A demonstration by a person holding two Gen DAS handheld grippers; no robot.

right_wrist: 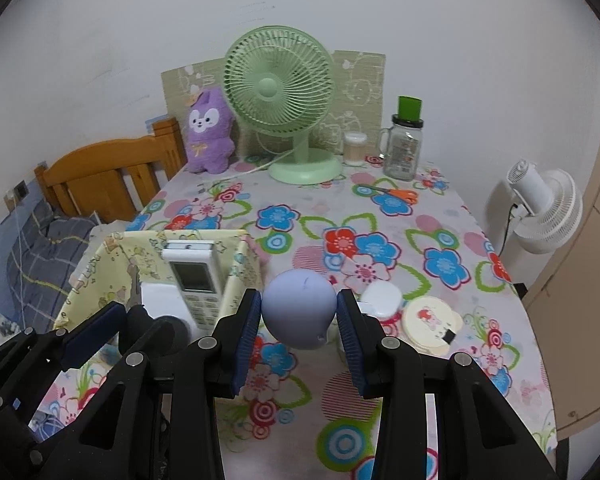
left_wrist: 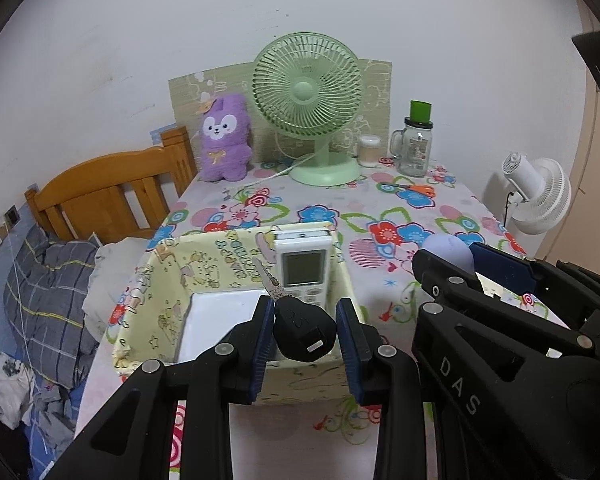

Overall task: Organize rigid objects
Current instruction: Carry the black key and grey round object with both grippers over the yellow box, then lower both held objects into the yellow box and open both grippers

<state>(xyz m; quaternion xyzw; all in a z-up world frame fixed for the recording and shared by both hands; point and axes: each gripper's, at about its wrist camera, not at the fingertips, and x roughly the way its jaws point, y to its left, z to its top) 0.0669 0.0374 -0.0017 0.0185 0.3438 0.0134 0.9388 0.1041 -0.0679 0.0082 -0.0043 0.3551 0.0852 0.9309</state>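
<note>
Left wrist view: left tool point(left_wrist: 305, 334) clamps a black-headed metal key point(left_wrist: 303, 328) over the yellow fabric box point(left_wrist: 204, 258) at the counter's left edge, right tool point(right_wrist: 299, 322) pinching a lilac rounded plastic object point(right_wrist: 299, 312) beside it; crowded tools risk collision, jarring either grip.

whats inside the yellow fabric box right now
In the yellow fabric box, a white remote leans on the far wall, over a white rectangular item on the bottom. The key in the left tool hides the near corner.

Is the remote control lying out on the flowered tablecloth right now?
No, the remote control stands leaning inside the yellow box, not on the tablecloth.
</note>
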